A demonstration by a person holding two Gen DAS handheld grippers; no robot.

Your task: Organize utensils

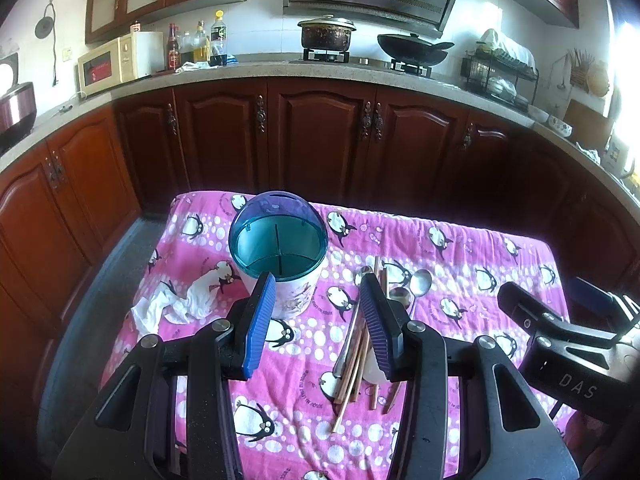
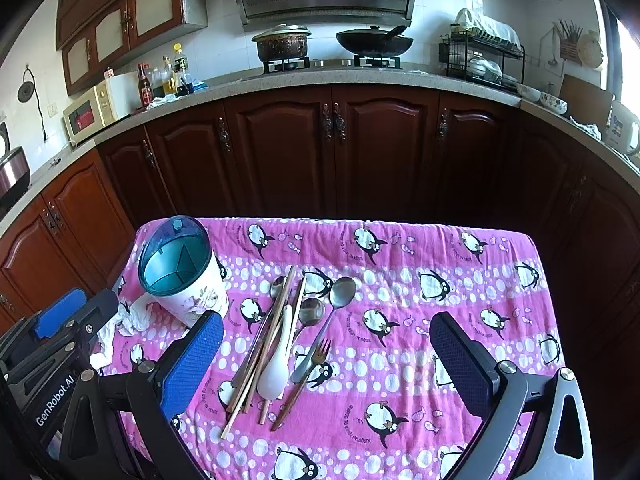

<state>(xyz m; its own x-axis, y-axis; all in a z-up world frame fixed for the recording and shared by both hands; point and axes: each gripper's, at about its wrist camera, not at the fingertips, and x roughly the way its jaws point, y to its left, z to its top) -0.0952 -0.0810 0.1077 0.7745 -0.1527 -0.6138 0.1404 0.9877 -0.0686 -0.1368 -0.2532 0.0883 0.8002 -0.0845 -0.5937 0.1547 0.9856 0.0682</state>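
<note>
Utensils (image 2: 280, 344) lie heaped mid-cloth, none yet in the divided holder (image 2: 178, 268).

Leftmost, a crumpled tissue (image 2: 120, 320) lies beside the holder; the left gripper (image 1: 316, 320) hangs with jaws apart, empty. I'd lift one chopstick (image 2: 260, 360) by its free end, since the white spoon (image 2: 276, 368) and fork (image 2: 308, 376) overlap the pile. The right gripper (image 2: 324, 364) gapes wide, empty.
</note>
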